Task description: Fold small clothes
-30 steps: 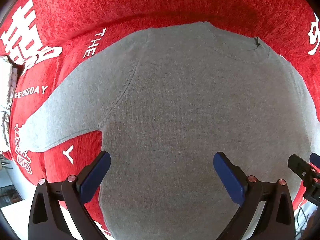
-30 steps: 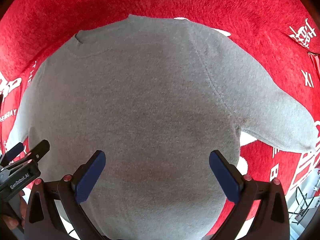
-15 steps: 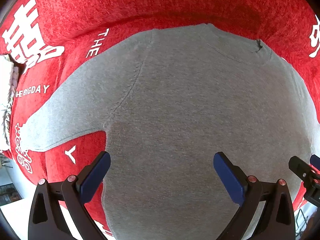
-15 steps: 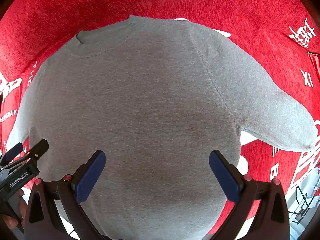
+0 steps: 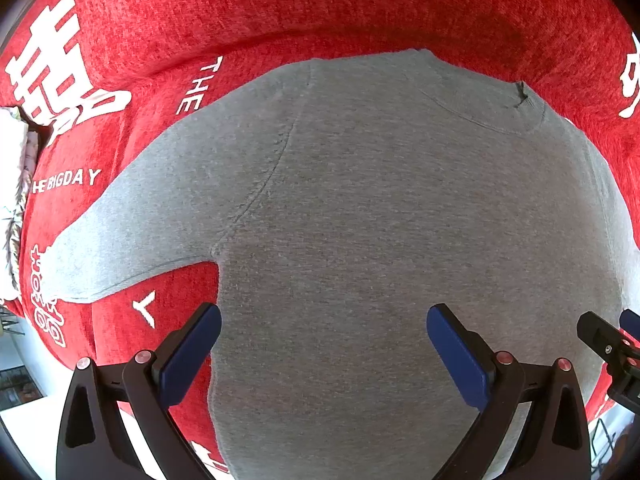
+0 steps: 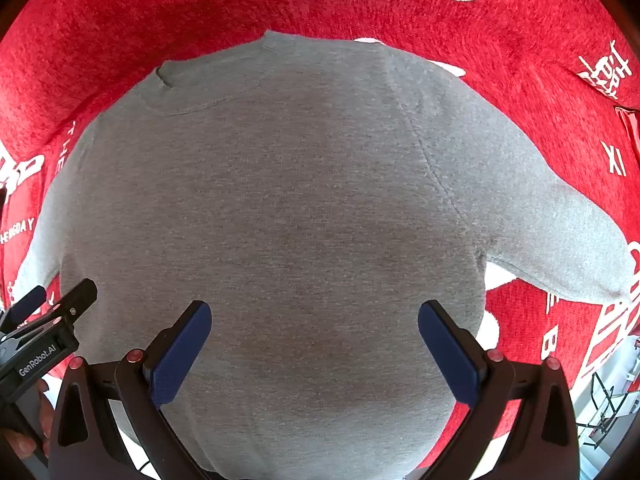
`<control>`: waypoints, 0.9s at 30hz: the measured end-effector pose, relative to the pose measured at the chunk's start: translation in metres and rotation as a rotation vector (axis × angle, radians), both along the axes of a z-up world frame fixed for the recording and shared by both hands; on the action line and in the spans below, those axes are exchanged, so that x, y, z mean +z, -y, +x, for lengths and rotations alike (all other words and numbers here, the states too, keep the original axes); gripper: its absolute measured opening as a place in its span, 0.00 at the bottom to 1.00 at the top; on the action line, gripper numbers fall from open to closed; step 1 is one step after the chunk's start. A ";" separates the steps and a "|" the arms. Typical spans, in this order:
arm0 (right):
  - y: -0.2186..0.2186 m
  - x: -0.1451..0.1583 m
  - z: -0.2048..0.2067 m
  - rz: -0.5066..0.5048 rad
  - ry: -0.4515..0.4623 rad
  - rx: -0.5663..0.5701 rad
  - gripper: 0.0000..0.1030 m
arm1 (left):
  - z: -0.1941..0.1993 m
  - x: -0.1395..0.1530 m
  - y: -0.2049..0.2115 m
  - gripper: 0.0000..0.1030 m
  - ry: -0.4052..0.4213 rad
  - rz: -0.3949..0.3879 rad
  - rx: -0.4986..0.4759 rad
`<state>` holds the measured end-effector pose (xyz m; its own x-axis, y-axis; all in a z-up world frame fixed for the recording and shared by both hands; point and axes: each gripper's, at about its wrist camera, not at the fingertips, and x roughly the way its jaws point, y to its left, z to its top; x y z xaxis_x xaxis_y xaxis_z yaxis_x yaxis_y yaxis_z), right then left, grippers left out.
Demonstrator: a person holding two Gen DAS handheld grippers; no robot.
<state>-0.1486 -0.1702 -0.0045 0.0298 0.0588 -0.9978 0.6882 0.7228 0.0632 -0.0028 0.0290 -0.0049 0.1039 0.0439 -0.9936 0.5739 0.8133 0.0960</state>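
Note:
A small grey long-sleeved sweater (image 5: 380, 220) (image 6: 280, 208) lies flat on a red cloth, collar at the far side and both sleeves spread outward. My left gripper (image 5: 324, 344) hovers open above the lower left part of its body, near the left armpit. Over the lower right part, my right gripper (image 6: 314, 340) is open too, with nothing between its fingers. Each gripper shows at the edge of the other's view: the right one (image 5: 612, 340) and the left one (image 6: 44, 320). The left sleeve (image 5: 120, 240) and the right sleeve (image 6: 560, 232) lie smooth.
The red cloth (image 5: 320, 8) with white lettering covers the surface all around the sweater. A pale fringed fabric (image 5: 12, 200) sits at the far left edge. A wire rack (image 6: 604, 404) stands beyond the cloth's near right edge. A hand (image 6: 24, 436) holds the left gripper.
The left gripper has drifted slightly left and back, so the sweater sits a little further right and lower in its view. The right view is nearly unchanged. Both grippers stay open.

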 end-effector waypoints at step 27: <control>-0.001 0.006 0.009 -0.010 -0.004 0.003 1.00 | 0.002 0.000 -0.002 1.00 0.000 -0.002 0.005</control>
